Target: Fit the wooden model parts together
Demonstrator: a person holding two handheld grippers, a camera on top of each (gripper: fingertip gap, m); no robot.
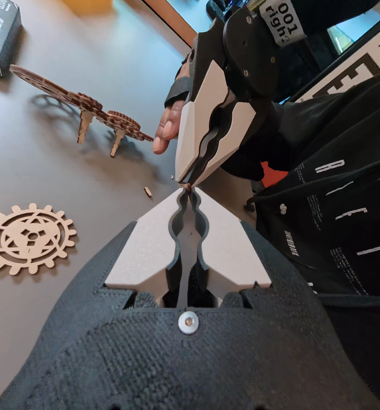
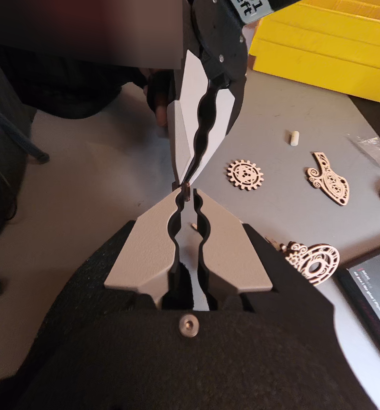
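Note:
A small brown wooden piece [image 1: 187, 190] [image 2: 186, 191] is held in the air between my two grippers, which meet tip to tip. My left gripper [image 1: 187, 191] is shut on it; it also shows in the right wrist view [image 2: 184, 181], coming down from above. My right gripper [image 2: 187, 190] has its jaws slightly apart, with the piece against its left finger and a gap on the other side. It also shows in the left wrist view [image 1: 186, 182]. A dark gear assembly [image 1: 84, 108] stands on pale legs on the table.
A pale wooden gear [image 1: 29, 238] [image 2: 245, 174], an ornate curved piece [image 2: 327, 180], an ornate round piece [image 2: 311, 264], a white cylinder [image 2: 293, 138] and a loose peg [image 1: 147, 192] lie on the grey table. A black box [image 1: 0, 37] and a yellow box [image 2: 328, 48] stand at the edges. Both grippers' tips are close together, under 4 cm apart.

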